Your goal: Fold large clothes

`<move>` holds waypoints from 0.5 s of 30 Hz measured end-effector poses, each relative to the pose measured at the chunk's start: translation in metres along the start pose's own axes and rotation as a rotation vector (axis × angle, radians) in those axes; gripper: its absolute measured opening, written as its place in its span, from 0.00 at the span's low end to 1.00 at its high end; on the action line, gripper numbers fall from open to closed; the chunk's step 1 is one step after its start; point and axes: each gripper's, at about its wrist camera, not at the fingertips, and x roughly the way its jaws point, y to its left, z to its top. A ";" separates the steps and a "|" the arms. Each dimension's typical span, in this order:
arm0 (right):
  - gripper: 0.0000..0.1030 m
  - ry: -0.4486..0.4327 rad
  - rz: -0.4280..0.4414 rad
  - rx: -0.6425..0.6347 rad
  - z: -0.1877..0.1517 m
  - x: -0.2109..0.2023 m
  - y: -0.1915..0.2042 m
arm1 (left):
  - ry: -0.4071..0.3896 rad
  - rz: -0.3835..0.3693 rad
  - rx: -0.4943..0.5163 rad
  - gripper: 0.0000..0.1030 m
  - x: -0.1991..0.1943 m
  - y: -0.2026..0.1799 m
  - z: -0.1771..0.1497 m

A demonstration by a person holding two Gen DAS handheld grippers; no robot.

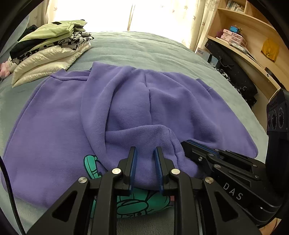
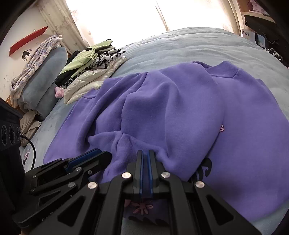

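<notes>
right gripper (image 2: 145,153) pinched on a fold of purple sweatshirt (image 2: 180,108) | left gripper (image 2: 97,153) just beside, at the same fold | folded clothes stack (image 2: 92,72) near bed's (image 2: 180,45) far left edge

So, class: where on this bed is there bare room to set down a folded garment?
Bare grey-blue bedcover lies beyond the purple fleece sweatshirt, toward the curtained window. The far-left corner is crowded by a stack of folded clothes.

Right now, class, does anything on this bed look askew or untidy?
Yes: the purple sweatshirt lies rumpled, its sleeves bunched across the middle. The folded pile behind it looks neat.
</notes>
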 end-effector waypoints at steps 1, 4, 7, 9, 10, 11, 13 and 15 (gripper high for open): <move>0.05 0.000 -0.002 -0.002 0.002 0.001 0.001 | -0.001 0.000 -0.008 0.19 -0.001 0.000 0.000; 0.05 0.003 -0.006 -0.011 0.002 -0.001 0.003 | -0.004 0.003 -0.026 0.22 -0.006 -0.003 0.000; 0.05 0.006 -0.016 -0.017 0.004 -0.007 0.007 | -0.023 0.005 -0.033 0.34 -0.018 -0.006 0.001; 0.05 0.000 -0.046 -0.033 0.004 -0.016 0.014 | -0.045 0.025 -0.030 0.42 -0.030 -0.008 0.001; 0.05 -0.007 -0.055 -0.035 0.004 -0.022 0.017 | -0.060 0.020 -0.026 0.43 -0.039 -0.009 0.000; 0.05 -0.015 -0.055 -0.032 0.004 -0.026 0.019 | -0.071 0.018 -0.027 0.45 -0.046 -0.009 -0.001; 0.05 -0.035 -0.044 -0.018 0.002 -0.041 0.023 | -0.096 0.013 -0.030 0.46 -0.062 -0.009 -0.003; 0.05 -0.050 -0.037 -0.016 -0.002 -0.054 0.029 | -0.108 0.010 -0.036 0.49 -0.075 -0.009 -0.006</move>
